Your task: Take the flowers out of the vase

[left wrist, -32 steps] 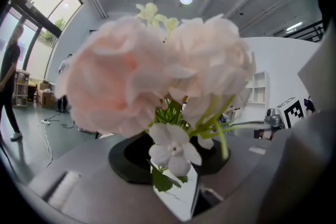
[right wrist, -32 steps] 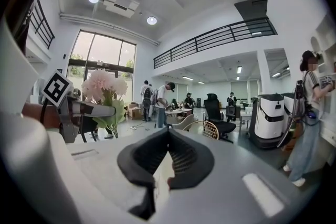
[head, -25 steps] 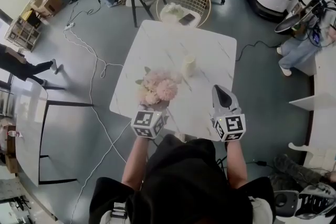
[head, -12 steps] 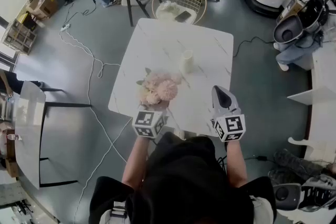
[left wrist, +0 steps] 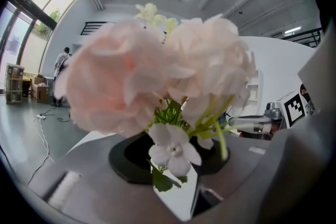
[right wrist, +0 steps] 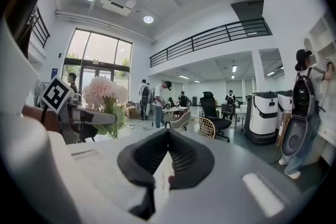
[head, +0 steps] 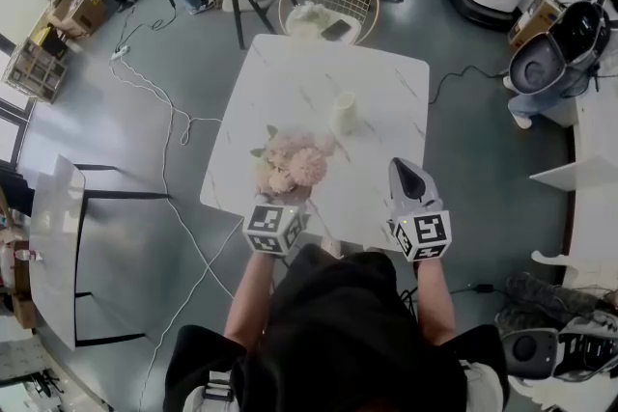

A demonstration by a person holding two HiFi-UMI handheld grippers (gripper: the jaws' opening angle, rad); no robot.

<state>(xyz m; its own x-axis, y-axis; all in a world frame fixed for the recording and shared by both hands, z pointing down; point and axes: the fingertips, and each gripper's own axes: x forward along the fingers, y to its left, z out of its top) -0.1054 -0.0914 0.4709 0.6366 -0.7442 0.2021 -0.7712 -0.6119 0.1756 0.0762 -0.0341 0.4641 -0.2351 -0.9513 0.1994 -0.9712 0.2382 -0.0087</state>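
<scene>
Flowers (head: 290, 164), a pink-and-white bunch, are seen over the near left part of the white bench (head: 319, 77), directly ahead of the left gripper (head: 290, 198). In the left gripper view the green stems are seen running down into the dark pads, and the jaws are read as clenched on those stems; from the right gripper view the bunch is seen standing upright above those jaws, with no container made out beneath it. A cream cylinder (head: 346, 114), taken to be the vase, stands apart from the bunch nearer the bench's middle, and nothing is seen in it from above. The right gripper (head: 407, 174) is held level over the near right edge of the bench, its jaws drawn together on nothing, only a thin slit showing between the pads. The removal itself is judged as good as done: the bunch is out and carried. What is left is judged to be the set-down. A bare patch of bench clear of the vase is called for, the stems to be lowered and laid flat before the jaws are released, since the heavy heads may tip the bunch over if it is let go upright.
</scene>
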